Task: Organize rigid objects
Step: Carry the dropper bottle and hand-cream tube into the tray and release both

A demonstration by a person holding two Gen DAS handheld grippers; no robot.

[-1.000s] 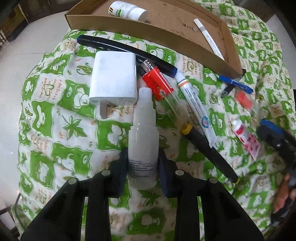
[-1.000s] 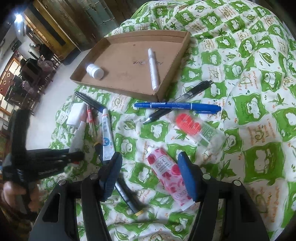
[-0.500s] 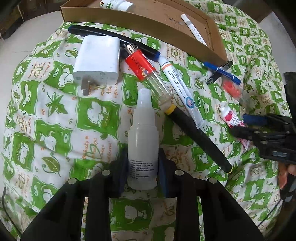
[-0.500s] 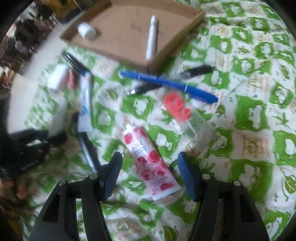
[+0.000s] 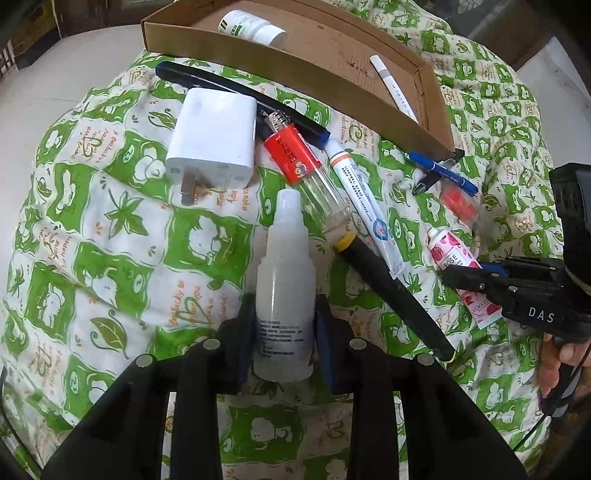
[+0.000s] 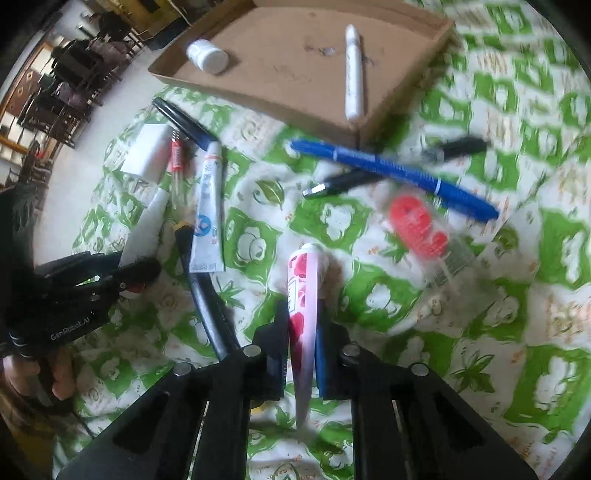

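My left gripper (image 5: pixel 284 314) is shut on a translucent white dropper bottle (image 5: pixel 286 280), held just above the green-and-white quilt (image 5: pixel 92 236). The jaws of my right gripper (image 6: pixel 301 325) are closing on a pink rose-print hand-cream tube (image 6: pixel 303 273), and their pads press both of its sides. In the left wrist view that tube (image 5: pixel 452 258) lies at the right under the other gripper. A shallow cardboard tray (image 5: pixel 280 62) at the far edge holds a white pill bottle (image 5: pixel 251 29) and a white marker (image 5: pixel 393 86).
Spread over the quilt are a white plug charger (image 5: pixel 214 136), a red-labelled clear vial (image 5: pixel 295 158), a white ointment tube (image 5: pixel 364 199), a black pen with a yellow ring (image 5: pixel 395 291), a blue pen (image 6: pixel 391 173) and a red-capped clear bottle (image 6: pixel 421 229). Pale floor lies to the left.
My right gripper came down over the rose tube and its jaws went from wide apart to clamped on it. The left gripper kept its hold on the dropper bottle.
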